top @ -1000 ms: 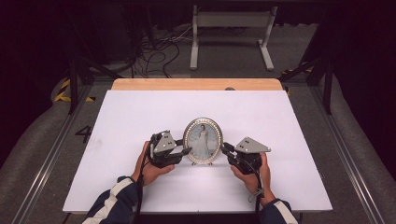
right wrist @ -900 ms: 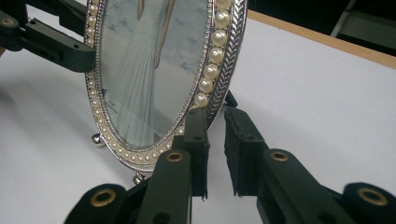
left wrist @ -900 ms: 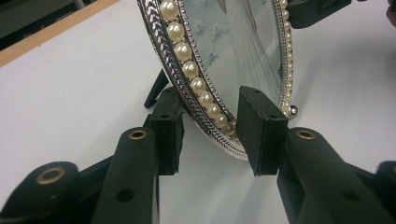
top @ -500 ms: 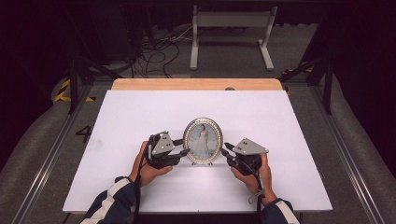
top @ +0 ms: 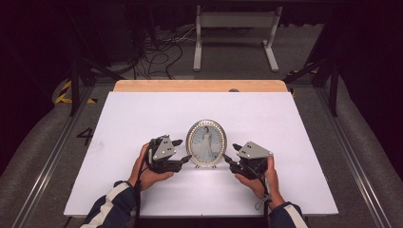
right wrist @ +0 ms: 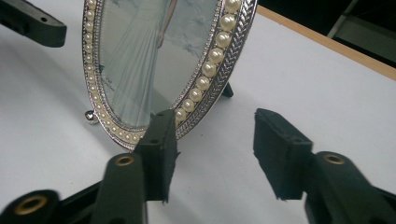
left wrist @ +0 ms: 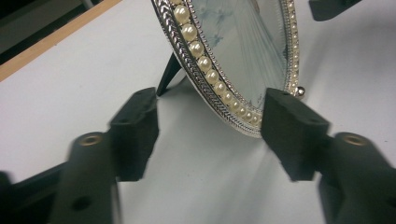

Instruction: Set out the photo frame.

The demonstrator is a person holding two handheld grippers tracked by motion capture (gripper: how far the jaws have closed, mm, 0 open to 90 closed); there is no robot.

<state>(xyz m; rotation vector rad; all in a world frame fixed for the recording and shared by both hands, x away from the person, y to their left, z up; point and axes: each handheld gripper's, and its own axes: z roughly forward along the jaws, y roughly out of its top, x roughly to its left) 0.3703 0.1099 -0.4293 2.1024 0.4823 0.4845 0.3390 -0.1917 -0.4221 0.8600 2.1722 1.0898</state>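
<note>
Showing the frame [left wrist: 224,70] propped on its back strut [left wrist: 168,74].

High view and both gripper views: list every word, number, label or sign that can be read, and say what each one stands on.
"4": a dark digit on the grey floor left of the white table, at.
Yellow and black hazard stripes on the floor farther back: a marking, no text.
Oval picture frame: a photo of a figure in a long pale dress, no lettering readable.
Nothing else legible.
</note>
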